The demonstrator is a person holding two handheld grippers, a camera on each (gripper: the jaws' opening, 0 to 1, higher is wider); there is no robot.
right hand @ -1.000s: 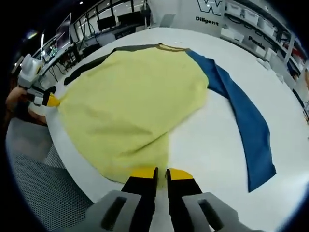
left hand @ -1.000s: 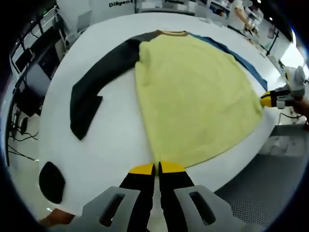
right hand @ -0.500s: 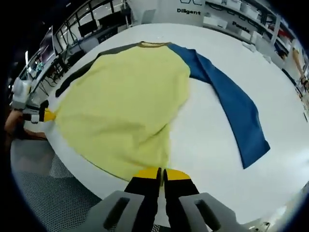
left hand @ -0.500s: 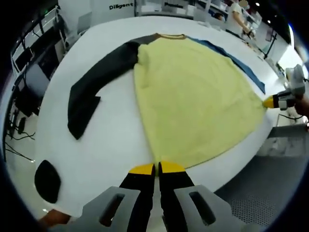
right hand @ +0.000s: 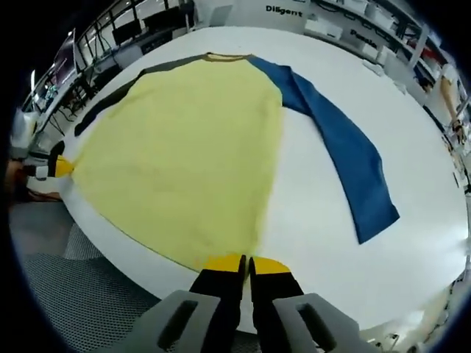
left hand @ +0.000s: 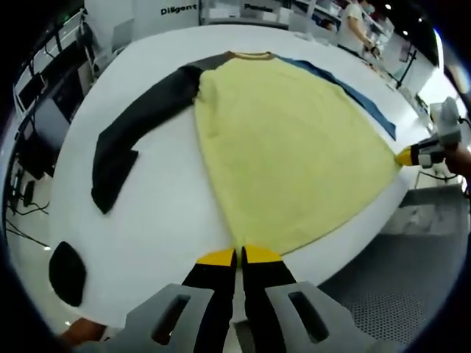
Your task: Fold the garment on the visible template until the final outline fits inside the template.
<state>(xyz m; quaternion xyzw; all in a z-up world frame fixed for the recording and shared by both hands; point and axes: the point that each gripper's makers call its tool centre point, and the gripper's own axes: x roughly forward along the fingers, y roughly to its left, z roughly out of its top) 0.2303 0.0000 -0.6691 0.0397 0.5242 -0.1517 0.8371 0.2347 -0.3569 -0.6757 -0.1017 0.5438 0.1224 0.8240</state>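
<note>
A long-sleeved garment with a pale yellow knit body, 1 dark charcoal sleeve and 1 blue sleeve lies spread flat on a round white counter. Its brown-trimmed neckline points to the far side of the counter, and its hem runs along the near edge.

In the left gripper view, the left hand-held gripper has its 2 yellow-tipped black jaws pressed together on 1 hem corner of the yellow body. The charcoal sleeve stretches out from the shoulder toward the left of this view and bends near the cuff. A small black oval patch sits on the counter well apart from the garment, near the counter's edge. At the right edge of this view, the right hand-held gripper meets the opposite hem corner.

In the right gripper view, the right hand-held gripper is likewise clenched on the hem corner of the yellow body, its jaws closed with the fabric edge between them. The blue sleeve lies straight on the counter, angled away from the body toward the right of this view. The left hand-held gripper appears at the left edge, at the other hem corner. The hem between the 2 corners lies along the counter's rim, above a grey mesh-textured floor.
</note>
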